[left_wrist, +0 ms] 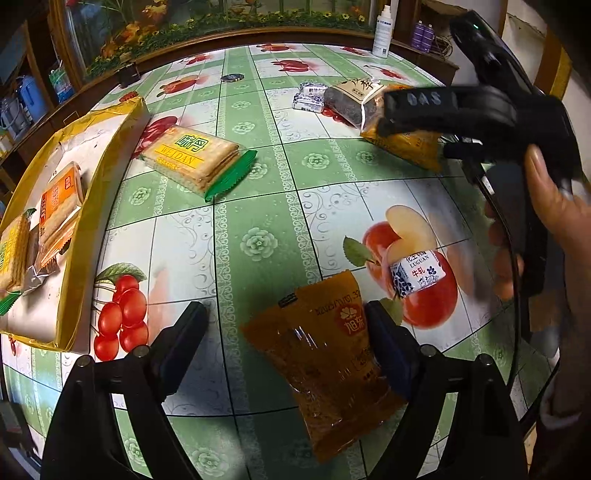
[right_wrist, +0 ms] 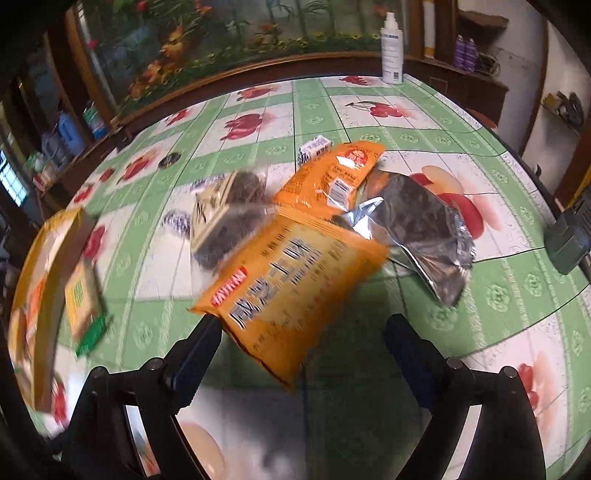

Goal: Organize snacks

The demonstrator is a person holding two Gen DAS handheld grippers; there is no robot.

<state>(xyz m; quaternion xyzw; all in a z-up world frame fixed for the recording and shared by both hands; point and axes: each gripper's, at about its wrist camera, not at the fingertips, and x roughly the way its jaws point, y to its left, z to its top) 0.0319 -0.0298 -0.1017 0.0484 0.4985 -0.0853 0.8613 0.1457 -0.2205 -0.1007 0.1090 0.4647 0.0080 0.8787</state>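
1. My left gripper [left_wrist: 284,332]: jaws spread; the brown packet [left_wrist: 325,369] lies on the tablecloth [left_wrist: 258,177] between them, one pad close beside its edge, nothing pinched.
2. My right gripper [right_wrist: 299,350]: jaws spread over the orange packet [right_wrist: 295,291], not pressing it.
3. Both packets: probably light, crinkly, slick film, contents crushable. I would grip across the flat body, gently.
4. Destination, likely: yellow box [left_wrist: 74,147], far left, already holding crackers.

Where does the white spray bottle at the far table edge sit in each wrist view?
Left wrist: white spray bottle, top, right of centre.
Right wrist: same bottle, top, right of centre.
Shared landmark: green-ended cracker pack, beside the yellow box.
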